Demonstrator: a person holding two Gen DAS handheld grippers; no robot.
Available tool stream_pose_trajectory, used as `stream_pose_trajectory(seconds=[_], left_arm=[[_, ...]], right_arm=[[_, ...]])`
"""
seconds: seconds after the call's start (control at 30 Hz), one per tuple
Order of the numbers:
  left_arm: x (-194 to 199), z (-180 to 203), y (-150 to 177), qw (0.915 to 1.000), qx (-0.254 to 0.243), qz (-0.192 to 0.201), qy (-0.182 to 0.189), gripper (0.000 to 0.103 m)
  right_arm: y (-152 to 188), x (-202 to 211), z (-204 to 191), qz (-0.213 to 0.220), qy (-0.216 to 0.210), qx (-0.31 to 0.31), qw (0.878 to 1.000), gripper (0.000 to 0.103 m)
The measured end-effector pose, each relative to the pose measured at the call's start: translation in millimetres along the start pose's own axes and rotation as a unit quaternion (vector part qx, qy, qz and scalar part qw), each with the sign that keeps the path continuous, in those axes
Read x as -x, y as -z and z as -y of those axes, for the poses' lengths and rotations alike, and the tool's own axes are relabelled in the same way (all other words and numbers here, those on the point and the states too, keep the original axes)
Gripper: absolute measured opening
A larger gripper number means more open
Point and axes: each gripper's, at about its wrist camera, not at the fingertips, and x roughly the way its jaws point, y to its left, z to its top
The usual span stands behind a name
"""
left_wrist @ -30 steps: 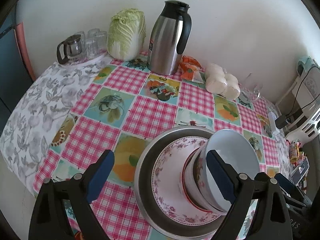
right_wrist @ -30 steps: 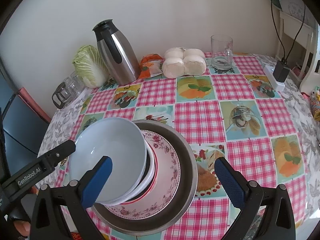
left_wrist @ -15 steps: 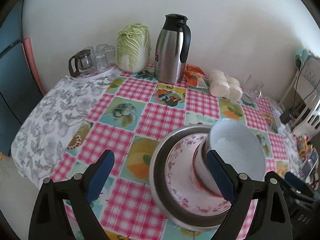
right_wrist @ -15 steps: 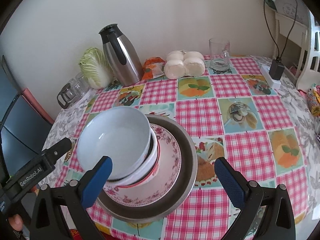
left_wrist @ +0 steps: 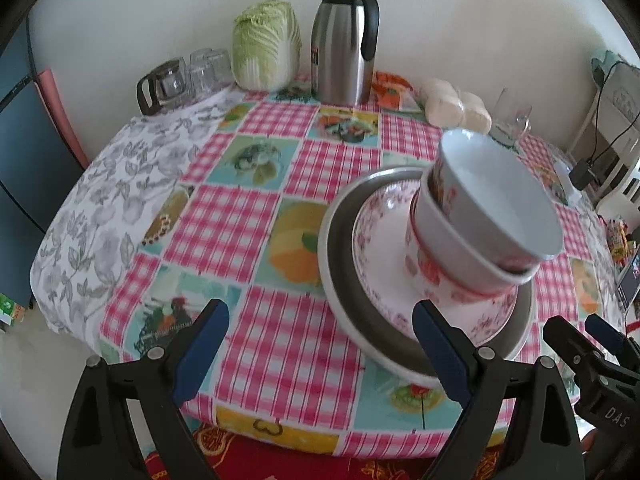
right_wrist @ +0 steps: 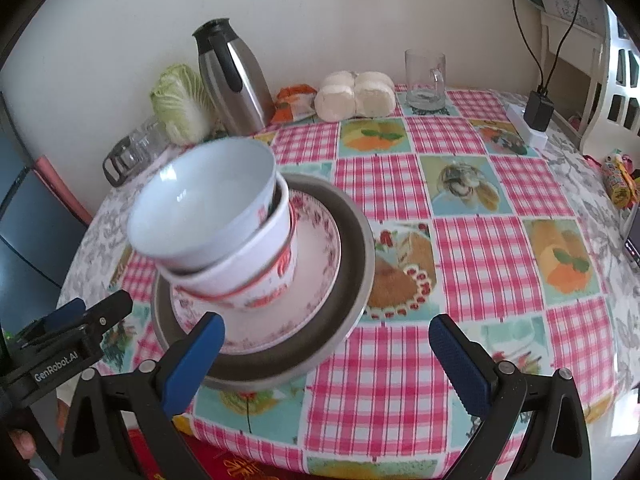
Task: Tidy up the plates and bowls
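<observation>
**A:** What fills the scene?

**B:** A round tabletop (left_wrist: 256,216) under a pink gingham cloth with fruit and food picture squares. Near its front edge sits a wide grey metal basin (right_wrist: 352,280), and inside it a white plate with a pink floral rim (right_wrist: 316,276).

**A:** And on the plate?

**B:** Two bowls, nested and leaning. The lower is a white bowl with red patterning (right_wrist: 260,276); the upper, a pale blue-white bowl (right_wrist: 200,208), tilts sideways within it.

**A:** What stands at the back?

**B:** By the wall, a steel thermos jug with a black handle (left_wrist: 346,40), a pale green napa cabbage (left_wrist: 266,46) to its left, white round buns (right_wrist: 354,94), a clear glass mug (right_wrist: 426,80), and small glasses with a glass pot (left_wrist: 164,84).

**A:** The grippers?

**B:** The left gripper (left_wrist: 320,356) hangs over the front edge, its blue-padded fingers spread wide and holding nothing. The right gripper (right_wrist: 328,360) is likewise spread wide and empty, just in front of the basin.
</observation>
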Motion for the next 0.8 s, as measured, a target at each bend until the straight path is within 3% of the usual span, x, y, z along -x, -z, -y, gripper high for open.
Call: stream_pose_trajectory(seconds=[0.33, 0.8], left_arm=[[-2, 5, 19, 0.9994, -0.026, -0.021, 0.001, 0.093], [3, 3, 24, 0.9994, -0.023, -0.024, 0.010, 0.093]], right_arm=[[21, 5, -1, 0.007, 0.013, 0.006, 1.000, 0.103], [33, 10, -8, 0.011, 0.023, 0.014, 1.000, 0.103]])
